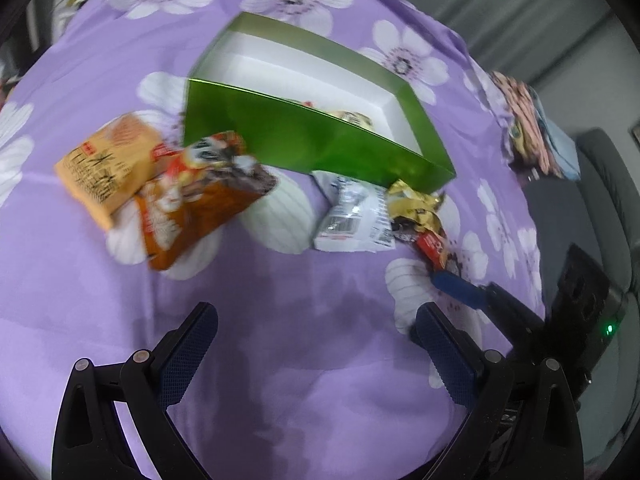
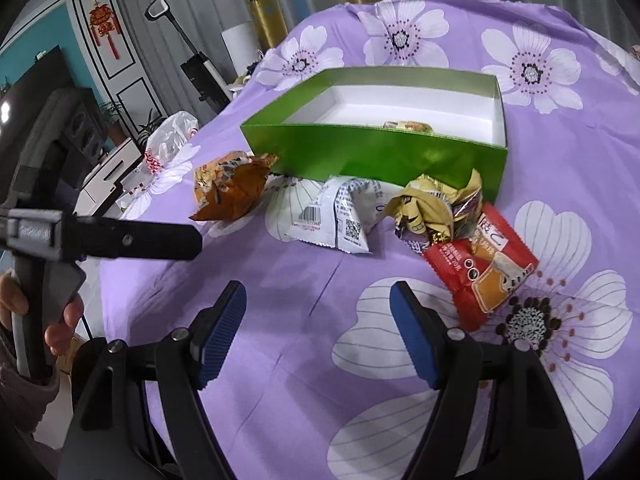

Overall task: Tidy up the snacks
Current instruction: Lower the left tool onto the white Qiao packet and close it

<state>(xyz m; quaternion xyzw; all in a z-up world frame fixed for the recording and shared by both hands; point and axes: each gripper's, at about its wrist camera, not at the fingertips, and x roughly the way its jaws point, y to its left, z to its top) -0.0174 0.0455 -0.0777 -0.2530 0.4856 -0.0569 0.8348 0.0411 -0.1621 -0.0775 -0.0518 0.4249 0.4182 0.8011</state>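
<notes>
Right hand-held gripper (image 2: 318,320) wide open, empty, red snack packet (image 2: 482,266) just ahead-right, possibly touching gold wrapper (image 2: 430,206)

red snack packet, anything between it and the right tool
Nothing visible. The right tool is open above bare purple cloth, and the red snack packet lies just ahead to its right, top face exposed. Only its far end touches the gold wrapper.
</notes>
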